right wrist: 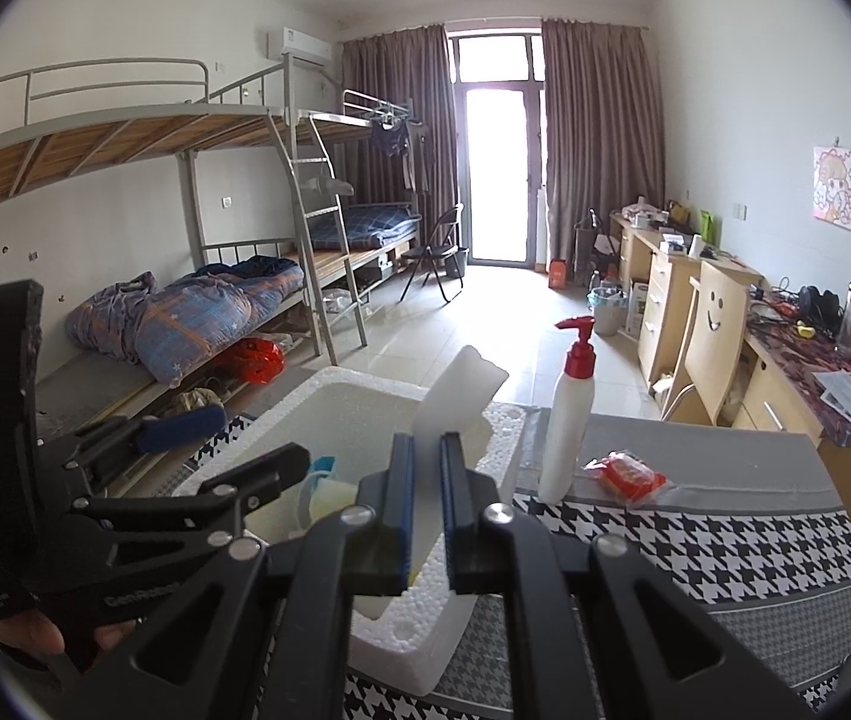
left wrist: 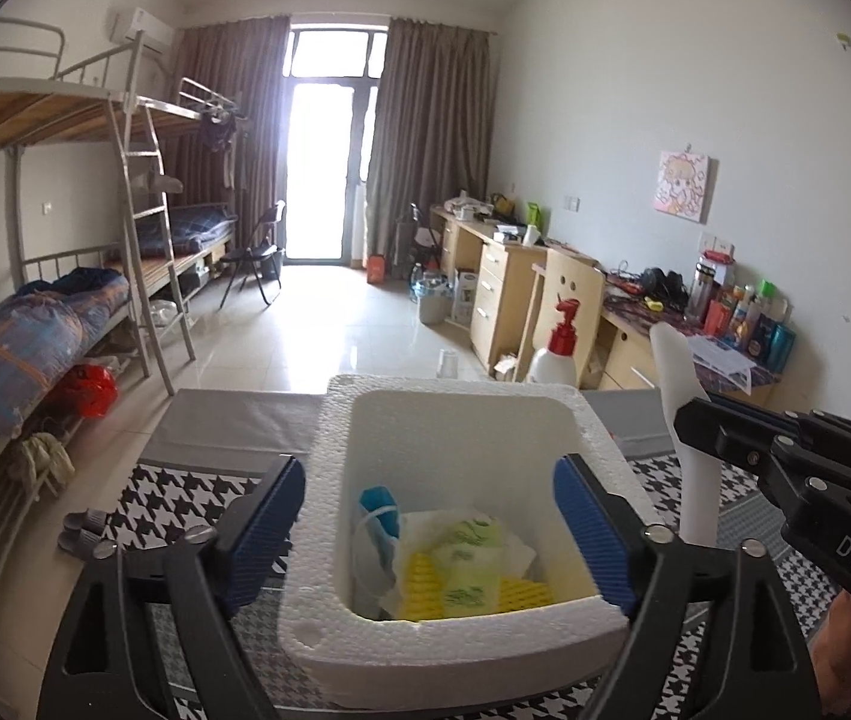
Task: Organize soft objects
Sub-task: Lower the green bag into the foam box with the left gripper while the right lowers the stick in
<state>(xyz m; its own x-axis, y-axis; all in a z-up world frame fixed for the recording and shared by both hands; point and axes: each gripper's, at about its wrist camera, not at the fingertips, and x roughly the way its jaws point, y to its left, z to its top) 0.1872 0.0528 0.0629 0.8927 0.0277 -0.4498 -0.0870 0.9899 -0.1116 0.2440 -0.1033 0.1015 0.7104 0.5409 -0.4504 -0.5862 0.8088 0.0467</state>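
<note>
Foam box [left wrist: 329,540] sits lower centre on the checked tabletop [left wrist: 185,492], soft packets [left wrist: 461,564] piled inside. Left gripper [left wrist: 431,522] fingers spread wide over it, empty. Right gripper [right wrist: 425,468] fingers pinch a white foam sheet [right wrist: 461,396].

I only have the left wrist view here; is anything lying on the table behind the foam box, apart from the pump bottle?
Observer: Yes, a red packet lies on the grey strip just right of the pump bottle.
Operator: Thank you. Is the right gripper actually clamping that white piece?
Observer: Yes, the right gripper is shut on the white foam piece, which sticks up above the foam box near its right wall.
</note>
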